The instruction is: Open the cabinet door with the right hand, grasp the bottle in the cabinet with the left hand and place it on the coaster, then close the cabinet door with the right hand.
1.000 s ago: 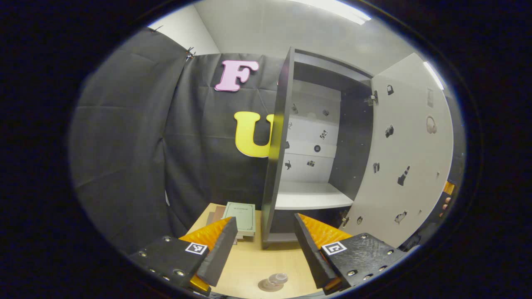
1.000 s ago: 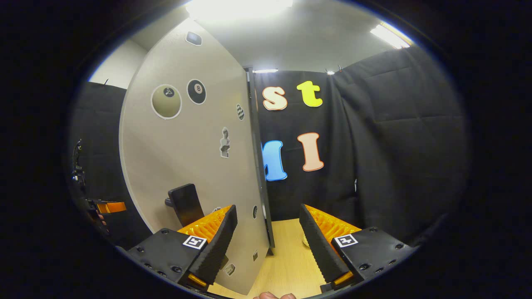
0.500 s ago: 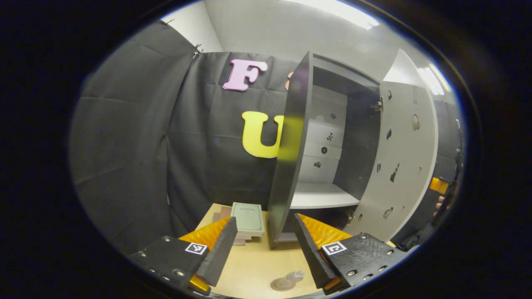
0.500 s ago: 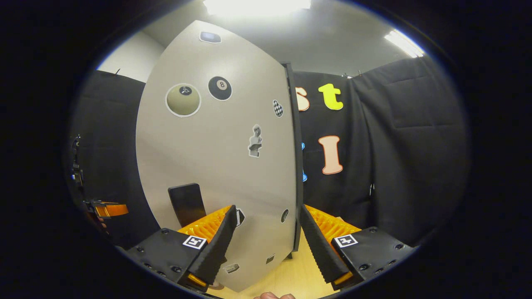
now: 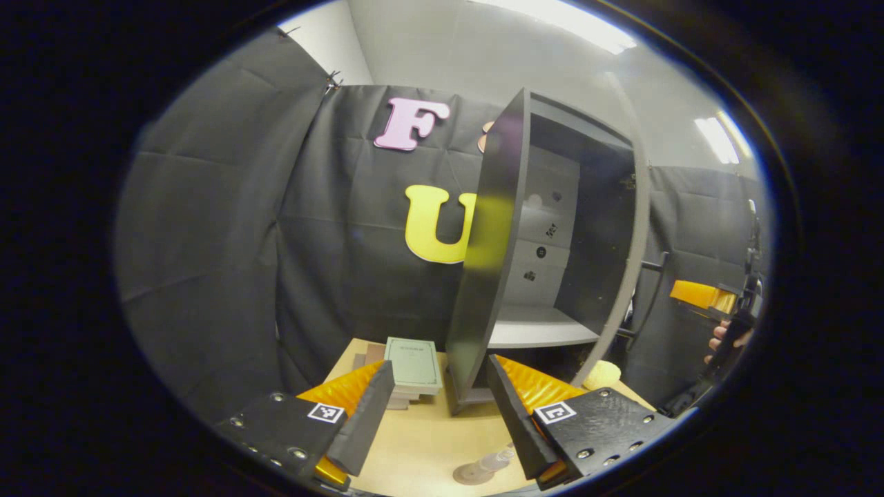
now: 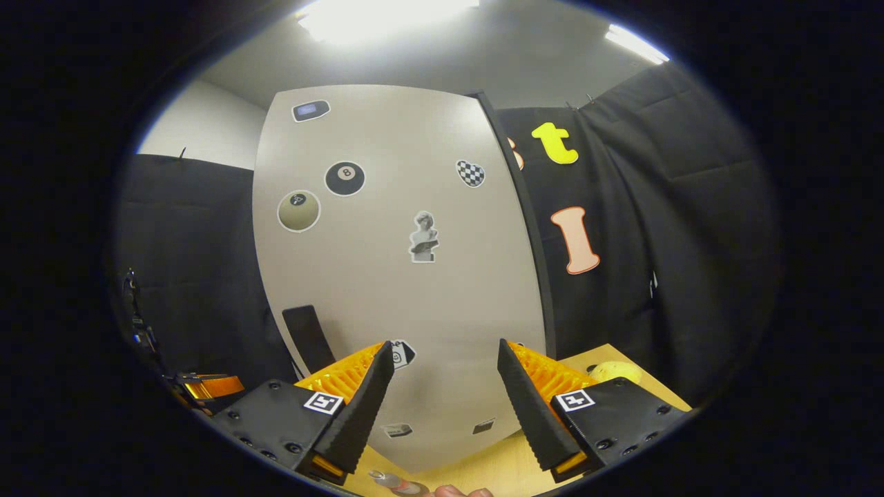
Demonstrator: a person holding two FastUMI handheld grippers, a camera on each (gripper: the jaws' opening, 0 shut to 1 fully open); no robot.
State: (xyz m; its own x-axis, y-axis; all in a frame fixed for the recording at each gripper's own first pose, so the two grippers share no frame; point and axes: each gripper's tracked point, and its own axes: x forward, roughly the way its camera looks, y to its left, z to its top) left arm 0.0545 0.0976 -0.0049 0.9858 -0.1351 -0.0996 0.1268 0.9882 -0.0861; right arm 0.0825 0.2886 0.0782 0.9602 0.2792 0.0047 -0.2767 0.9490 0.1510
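A small clear bottle (image 5: pixel 496 460) stands on a round coaster (image 5: pixel 468 475) on the wooden table, just below my left gripper (image 5: pixel 438 407), which is open and holds nothing. The dark cabinet (image 5: pixel 494 248) rises behind it, its pale shelf (image 5: pixel 535 333) bare. Its grey door (image 5: pixel 625 228) shows edge-on, partly swung in. In the right gripper view the door's outer face (image 6: pixel 407 290) with stickers is straight ahead, its black handle (image 6: pixel 304 335) to the lower left. My right gripper (image 6: pixel 442 407) is open before the door, off the handle. The bottle's top (image 6: pixel 387 479) peeks in at the bottom.
A stack of books (image 5: pixel 413 362) lies on the table (image 5: pixel 421 442) left of the cabinet. A yellow round object (image 6: pixel 613 371) sits on the table right of the door. The other gripper (image 5: pixel 697 293) and a hand (image 5: pixel 724 338) show far right in the left gripper view.
The cabinet door has swung steadily toward shut, from wide open to edge-on in the left gripper view. The right gripper followed and now faces its outer side. The bottle stayed on the coaster.
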